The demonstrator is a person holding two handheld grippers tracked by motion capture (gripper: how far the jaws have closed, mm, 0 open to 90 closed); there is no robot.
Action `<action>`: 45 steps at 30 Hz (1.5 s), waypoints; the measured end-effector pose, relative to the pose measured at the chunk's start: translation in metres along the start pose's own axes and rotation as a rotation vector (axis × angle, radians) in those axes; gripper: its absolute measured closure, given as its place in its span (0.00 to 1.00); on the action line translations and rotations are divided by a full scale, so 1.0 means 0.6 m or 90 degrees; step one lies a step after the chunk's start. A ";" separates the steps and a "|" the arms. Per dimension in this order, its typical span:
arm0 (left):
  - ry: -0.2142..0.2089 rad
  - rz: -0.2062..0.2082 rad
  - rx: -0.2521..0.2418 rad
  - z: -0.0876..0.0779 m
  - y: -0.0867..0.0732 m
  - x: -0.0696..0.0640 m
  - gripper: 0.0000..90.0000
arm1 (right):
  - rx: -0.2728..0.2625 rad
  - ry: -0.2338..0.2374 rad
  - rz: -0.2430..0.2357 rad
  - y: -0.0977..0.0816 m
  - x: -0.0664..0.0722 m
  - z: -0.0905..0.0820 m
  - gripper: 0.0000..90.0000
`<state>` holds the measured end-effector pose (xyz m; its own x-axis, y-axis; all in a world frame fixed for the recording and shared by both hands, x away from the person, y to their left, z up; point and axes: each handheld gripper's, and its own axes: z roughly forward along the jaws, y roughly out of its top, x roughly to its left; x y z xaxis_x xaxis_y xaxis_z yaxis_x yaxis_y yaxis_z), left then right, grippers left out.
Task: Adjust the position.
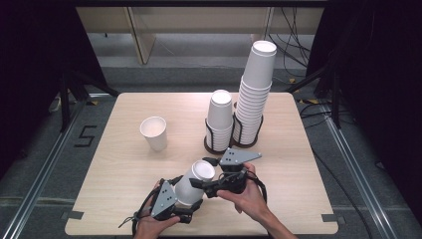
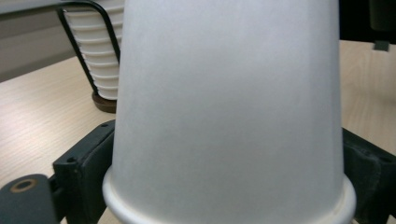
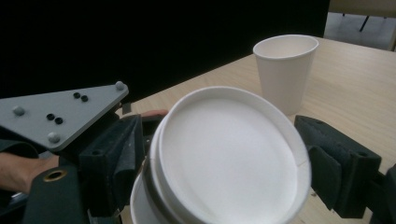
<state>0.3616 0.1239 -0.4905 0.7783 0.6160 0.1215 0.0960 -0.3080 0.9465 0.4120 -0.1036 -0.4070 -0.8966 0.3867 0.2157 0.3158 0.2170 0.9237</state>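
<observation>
An upside-down paper cup [image 1: 194,182] is held tilted above the near edge of the table [image 1: 114,179], in front of the two cup stacks. In the right gripper view a second cup appears nested in it, two rims being visible at the base end. The left gripper [image 1: 191,205] is closed on the cup near its rim, one jaw pressed on each side of the wall. The right gripper [image 1: 202,173] is placed around the base end; its jaws are set on either side, but contact with the cup cannot be told. A single upright cup [image 1: 154,132] is stood left of the stacks. The short stack [image 1: 219,119] and the tall stack [image 1: 254,92] are kept in black wire holders, side by side.
</observation>
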 end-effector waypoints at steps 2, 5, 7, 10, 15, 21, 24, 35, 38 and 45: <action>-0.010 0.026 0.013 -0.002 0.003 0.005 0.10 | 0.002 0.003 0.008 0.004 -0.004 -0.010 0.20; -0.020 0.040 0.029 -0.008 0.006 0.011 0.10 | 0.010 0.012 0.009 0.012 -0.007 -0.023 0.20; -0.019 0.051 0.040 -0.010 0.006 0.013 0.10 | 0.021 0.002 -0.034 0.018 -0.010 -0.030 0.20; -0.031 0.063 0.055 -0.011 0.005 0.015 0.10 | 0.052 0.006 -0.056 0.022 -0.011 -0.037 0.19; -0.048 0.077 0.090 -0.015 0.006 0.017 0.10 | 0.093 -0.005 -0.094 0.025 -0.010 -0.046 0.20; -0.069 0.100 0.125 -0.016 0.005 0.018 0.10 | 0.130 -0.017 -0.133 0.028 -0.006 -0.049 0.21; -0.083 0.112 0.137 -0.015 0.004 0.016 0.10 | 0.151 -0.025 -0.156 0.027 -0.004 -0.049 0.21; -0.101 0.168 0.184 -0.016 0.006 0.013 0.11 | 0.269 0.009 -0.232 0.010 0.016 -0.025 0.19; -0.105 0.181 0.186 -0.016 0.007 0.012 0.11 | 0.296 0.023 -0.251 0.005 0.023 -0.014 0.20; -0.114 0.211 0.200 -0.016 0.009 0.008 0.11 | 0.340 0.040 -0.269 -0.004 0.026 0.002 0.20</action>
<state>0.3601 0.1324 -0.4820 0.8904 0.3224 0.3214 -0.0133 -0.6872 0.7263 0.3977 -0.0968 -0.4061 -0.9878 0.1227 -0.0961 0.0304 0.7567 0.6530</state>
